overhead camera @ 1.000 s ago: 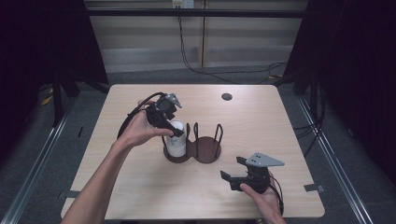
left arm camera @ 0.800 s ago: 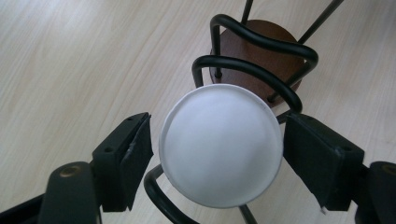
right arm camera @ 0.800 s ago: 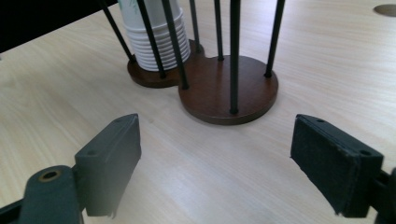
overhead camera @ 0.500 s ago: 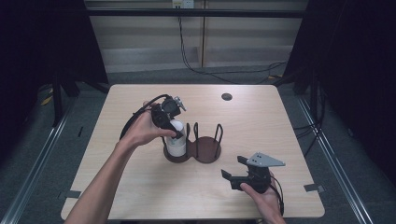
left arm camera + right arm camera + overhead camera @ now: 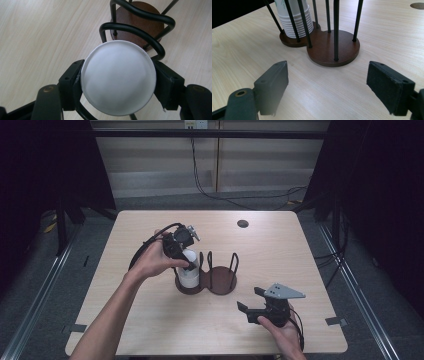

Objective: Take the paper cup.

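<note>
A stack of white paper cups [image 5: 189, 272] stands upside down in the left bay of a brown two-bay holder with black wire posts [image 5: 222, 281]. My left gripper [image 5: 185, 259] comes down over the stack from the left. In the left gripper view its jaws have just been closing, and their pads press both sides of the top cup [image 5: 117, 77]. My right gripper [image 5: 249, 300] rests low near the table's front right, aimed at the holder [image 5: 332, 47]. Its jaws have just been closing a little, stand wide apart, and have nothing between them. The cup stack [image 5: 295, 22] lies beyond them.
The holder's right bay [image 5: 140, 20] holds nothing. A small round dark hole [image 5: 243, 223] sits in the wooden tabletop at the back right. Bare table surrounds the holder, and cables trail across the floor behind the table.
My left gripper's jaws have closed onto the top cup of the stack. The right gripper has hardly moved.
</note>
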{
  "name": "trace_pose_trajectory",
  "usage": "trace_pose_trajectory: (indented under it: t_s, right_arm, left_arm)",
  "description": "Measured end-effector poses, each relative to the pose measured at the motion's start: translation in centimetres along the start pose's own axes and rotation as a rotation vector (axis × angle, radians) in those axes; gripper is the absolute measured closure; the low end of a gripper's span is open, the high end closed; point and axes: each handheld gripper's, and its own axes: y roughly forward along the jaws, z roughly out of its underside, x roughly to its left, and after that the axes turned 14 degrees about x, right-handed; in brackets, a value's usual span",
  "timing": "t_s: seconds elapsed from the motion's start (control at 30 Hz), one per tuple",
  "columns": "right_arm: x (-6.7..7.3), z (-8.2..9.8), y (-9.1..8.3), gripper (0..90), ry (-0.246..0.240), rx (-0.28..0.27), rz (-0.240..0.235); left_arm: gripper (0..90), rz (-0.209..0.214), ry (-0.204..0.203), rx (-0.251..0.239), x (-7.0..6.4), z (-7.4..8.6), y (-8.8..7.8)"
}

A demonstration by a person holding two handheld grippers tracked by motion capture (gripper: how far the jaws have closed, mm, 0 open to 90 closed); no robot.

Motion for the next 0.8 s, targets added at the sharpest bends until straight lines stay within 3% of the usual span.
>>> trace_pose_trajectory:
  t_s: [0.13, 0.27, 0.7, 0.8]
  right_arm:
    - [0.0, 0.0, 0.1, 17.1, -0.002, 0.002, 0.003]
    - [0.0, 0.0, 0.0, 17.1, -0.001, 0.002, 0.003]
    - [0.1, 0.0, 0.1, 17.0, -0.004, -0.001, 0.000]
    - [0.1, 0.0, 0.1, 16.9, -0.003, -0.001, 0.000]
  left_arm:
    - [33.9, 0.008, 0.008, -0.007, 0.0, 0.1, -0.2]
    - [34.4, 0.019, -0.012, -0.025, 0.0, 0.3, -0.4]
    - [35.5, 0.027, -0.023, -0.039, 0.2, 0.5, -1.0]
    - [35.6, 0.028, -0.038, -0.063, 0.4, 0.7, -1.2]
